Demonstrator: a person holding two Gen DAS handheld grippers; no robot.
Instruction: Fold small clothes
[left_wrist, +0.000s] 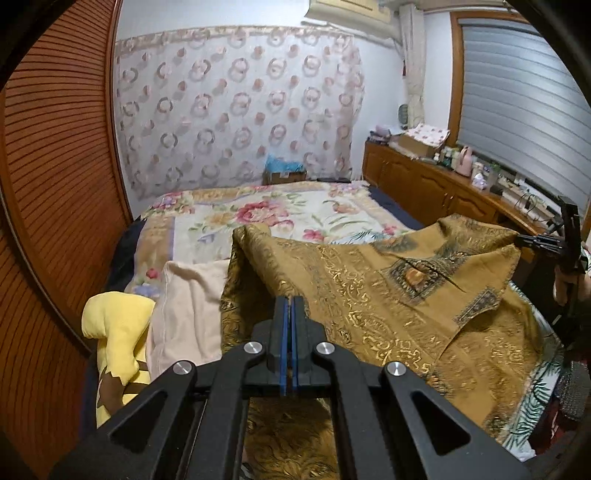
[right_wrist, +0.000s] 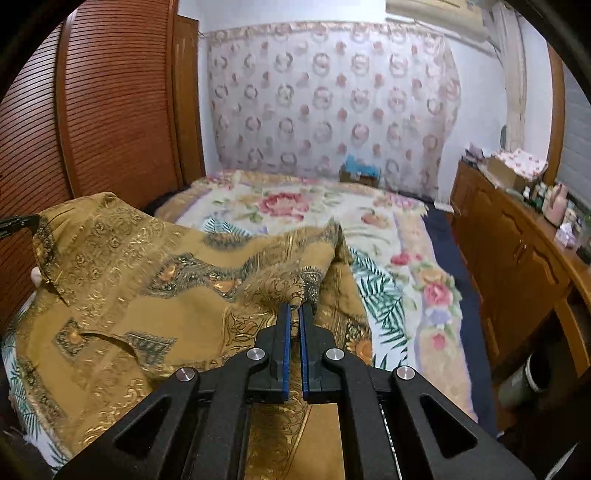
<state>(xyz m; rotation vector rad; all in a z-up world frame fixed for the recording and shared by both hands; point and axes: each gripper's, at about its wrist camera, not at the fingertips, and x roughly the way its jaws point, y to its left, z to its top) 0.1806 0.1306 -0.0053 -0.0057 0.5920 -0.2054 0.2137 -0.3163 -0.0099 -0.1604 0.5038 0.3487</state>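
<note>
Both claws pinching: left claw (left_wrist: 291, 301) and right claw (right_wrist: 294, 308) each clamp an edge of the shirt (left_wrist: 388, 295), lifted off the bed (left_wrist: 258, 218). Light, floppy cloth; corners grip best.

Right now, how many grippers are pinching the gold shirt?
2. The left gripper pinches the shirt at its left edge; the right gripper pinches its right edge. Both lift it off the bed.
</note>
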